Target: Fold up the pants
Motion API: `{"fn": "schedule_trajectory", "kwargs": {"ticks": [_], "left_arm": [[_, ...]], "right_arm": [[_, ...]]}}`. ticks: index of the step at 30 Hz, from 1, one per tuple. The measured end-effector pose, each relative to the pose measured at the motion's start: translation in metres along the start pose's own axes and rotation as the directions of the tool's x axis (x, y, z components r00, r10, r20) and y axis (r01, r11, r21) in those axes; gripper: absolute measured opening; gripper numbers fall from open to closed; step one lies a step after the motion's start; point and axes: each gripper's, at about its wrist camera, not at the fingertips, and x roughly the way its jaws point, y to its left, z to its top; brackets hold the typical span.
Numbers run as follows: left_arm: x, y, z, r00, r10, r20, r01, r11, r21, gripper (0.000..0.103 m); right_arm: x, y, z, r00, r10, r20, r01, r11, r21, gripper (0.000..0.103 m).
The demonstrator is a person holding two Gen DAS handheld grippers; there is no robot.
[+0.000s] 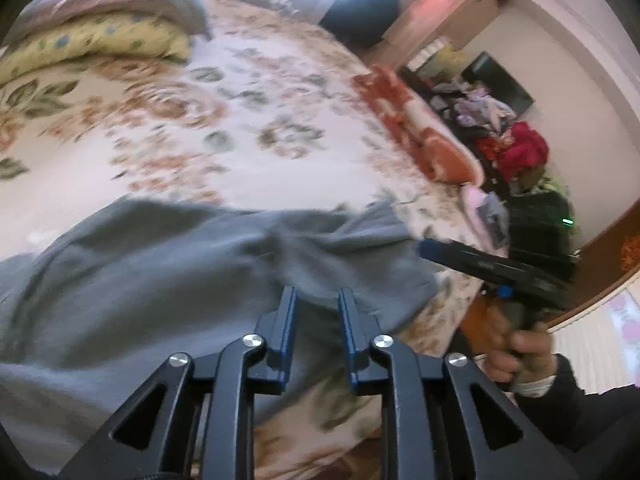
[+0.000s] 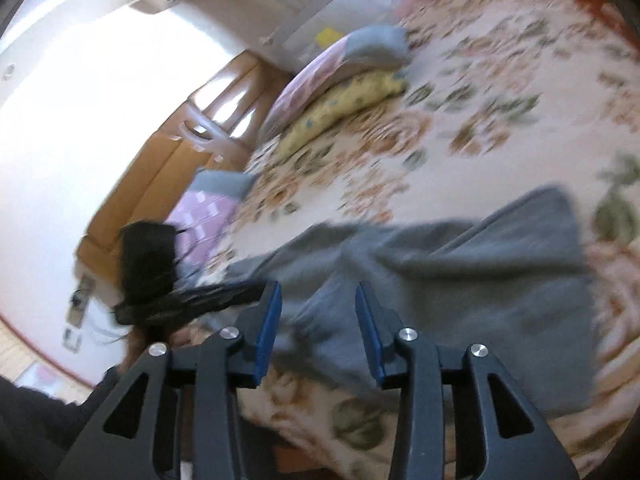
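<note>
Grey pants [image 1: 180,272] lie bunched on a floral bedspread [image 1: 240,120]. My left gripper [image 1: 317,296] hangs over their near edge, open, with a clear gap between its blue pads and cloth showing behind the gap. The right gripper [image 1: 430,250] comes in from the right, held by a hand [image 1: 516,344], its tip at the pants' right end. In the right wrist view the pants [image 2: 440,272] spread ahead and to the right. My right gripper [image 2: 318,292] is open above their near edge with nothing pinched. The left gripper [image 2: 192,300] is a dark blur at the left.
Stacked pillows [image 1: 104,28] lie at the far side of the bed, seen also as pillows [image 2: 340,76] in the right wrist view. A red and orange blanket [image 1: 420,128] edges the bed's right side. A heap of clothes [image 1: 512,136] sits beyond it. A wooden headboard [image 2: 192,152] runs along the left.
</note>
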Motion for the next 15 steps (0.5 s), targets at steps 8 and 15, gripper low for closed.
{"fn": "schedule_trajectory", "kwargs": {"ticks": [8, 15], "left_arm": [[0.048, -0.04, -0.001, 0.999, 0.002, -0.039, -0.001, 1.0, 0.026, 0.043], [0.083, 0.012, -0.052, 0.986, 0.025, -0.164, -0.045, 0.991, -0.122, 0.039]], "right_arm": [[0.01, -0.034, 0.021, 0.984, -0.171, -0.058, 0.171, 0.985, -0.005, 0.039], [0.038, -0.052, 0.02, 0.935, -0.285, -0.212, 0.27, 0.958, -0.095, 0.037]]}}
